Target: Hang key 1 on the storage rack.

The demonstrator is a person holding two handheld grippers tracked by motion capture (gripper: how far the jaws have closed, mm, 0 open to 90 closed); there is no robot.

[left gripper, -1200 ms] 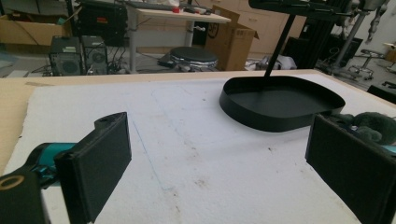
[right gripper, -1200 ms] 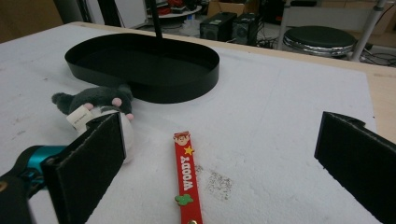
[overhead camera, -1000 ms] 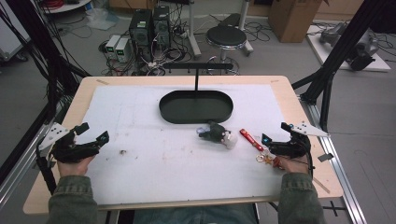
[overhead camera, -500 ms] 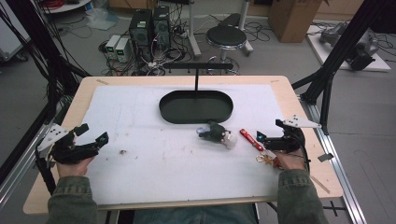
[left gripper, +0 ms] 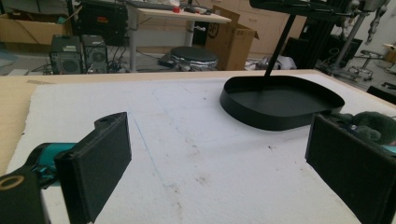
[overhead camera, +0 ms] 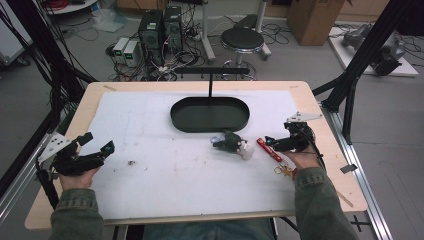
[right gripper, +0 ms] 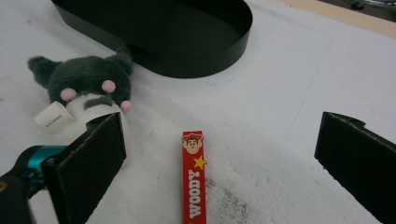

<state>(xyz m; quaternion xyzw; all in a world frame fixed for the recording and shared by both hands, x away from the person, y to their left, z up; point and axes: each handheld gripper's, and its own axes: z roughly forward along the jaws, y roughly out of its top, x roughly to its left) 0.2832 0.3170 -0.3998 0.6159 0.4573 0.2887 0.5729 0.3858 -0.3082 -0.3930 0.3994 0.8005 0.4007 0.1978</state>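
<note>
Right hand-held gripper [right gripper: 219, 158] gapes over a flat red strip [right gripper: 194, 179] — fuzzy plush toy [right gripper: 86, 81] just beside.

Olive-green sleeves; black left gripper [overhead camera: 95, 148] & right gripper [overhead camera: 270, 142] w/ teal joints, grey 3-cornered plates, 2 flat fingers [left gripper: 95, 163].

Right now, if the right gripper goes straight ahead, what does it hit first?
Probably the red Woody strip, lying between the open jaws of the right gripper. Past it comes the black tray; depth is uncertain.
</note>
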